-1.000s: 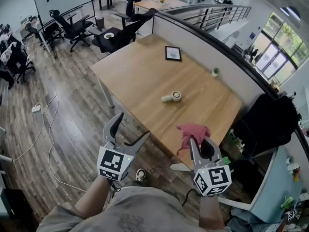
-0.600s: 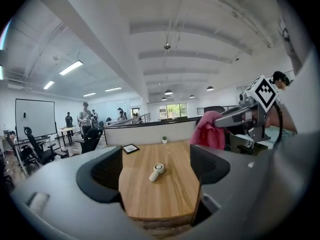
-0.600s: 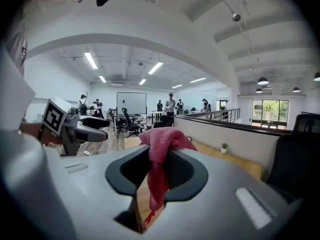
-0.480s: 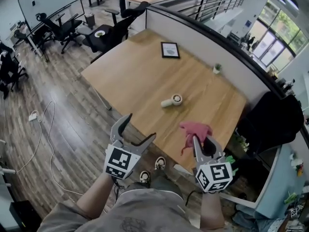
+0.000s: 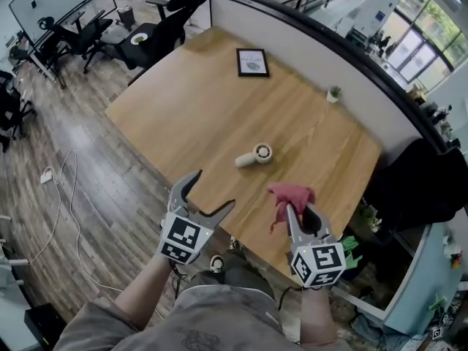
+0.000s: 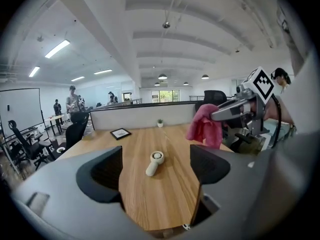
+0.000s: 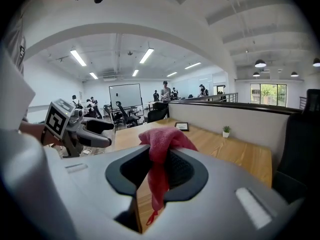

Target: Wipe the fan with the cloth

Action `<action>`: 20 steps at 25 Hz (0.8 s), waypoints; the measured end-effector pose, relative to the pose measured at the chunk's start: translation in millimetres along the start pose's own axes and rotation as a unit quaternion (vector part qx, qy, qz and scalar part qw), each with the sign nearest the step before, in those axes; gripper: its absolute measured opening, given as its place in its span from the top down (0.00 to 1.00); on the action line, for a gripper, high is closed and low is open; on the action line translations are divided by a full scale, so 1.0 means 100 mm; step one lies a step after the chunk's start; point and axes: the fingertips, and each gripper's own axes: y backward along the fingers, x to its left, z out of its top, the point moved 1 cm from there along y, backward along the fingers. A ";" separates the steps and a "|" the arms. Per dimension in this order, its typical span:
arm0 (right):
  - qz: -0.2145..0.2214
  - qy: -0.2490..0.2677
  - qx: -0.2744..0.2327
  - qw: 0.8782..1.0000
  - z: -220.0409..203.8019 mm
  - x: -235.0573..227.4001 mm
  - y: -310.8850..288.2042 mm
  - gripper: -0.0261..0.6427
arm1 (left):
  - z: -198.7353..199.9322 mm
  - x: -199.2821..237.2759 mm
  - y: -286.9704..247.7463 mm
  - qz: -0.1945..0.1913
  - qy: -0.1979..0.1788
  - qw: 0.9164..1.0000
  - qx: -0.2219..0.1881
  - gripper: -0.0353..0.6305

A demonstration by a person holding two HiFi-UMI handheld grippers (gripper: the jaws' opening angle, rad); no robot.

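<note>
A small cream hand-held fan [image 5: 254, 155] lies on its side near the middle of the wooden table [image 5: 190, 108]; the left gripper view shows the fan [image 6: 155, 162] straight ahead of the jaws. My left gripper [image 5: 210, 194] is open and empty, just off the table's near edge. My right gripper [image 5: 295, 210] is shut on a pink cloth [image 5: 289, 196], held above the near edge to the right of the fan. The cloth [image 7: 160, 154] bunches over the jaws and hangs down between them.
A framed picture [image 5: 252, 61] and a tiny potted plant [image 5: 333, 93] stand at the table's far side by a partition wall [image 5: 329, 57]. Office chairs [image 5: 146, 28] stand to the far left. A dark jacket-covered chair [image 5: 420, 181] is at the right. Cables [image 5: 62, 189] lie on the floor.
The view has closed in on the table. Both grippers have come forward to its near edge, the right one still carrying the cloth; the fan has not moved.
</note>
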 end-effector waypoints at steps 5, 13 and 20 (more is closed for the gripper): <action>0.010 -0.005 0.012 1.000 -0.05 -0.31 -0.43 0.84 | -0.18 0.06 -0.51 -0.018 -0.006 0.999 0.034 0.32; 0.036 -0.003 0.021 0.999 -0.23 -0.67 -1.13 0.84 | -0.63 0.13 -1.30 -0.039 -0.014 0.996 0.079 0.33; 0.050 -0.002 0.045 0.998 -0.48 -0.83 -1.52 0.84 | -0.95 0.19 -1.74 -0.051 -0.033 0.989 0.135 0.34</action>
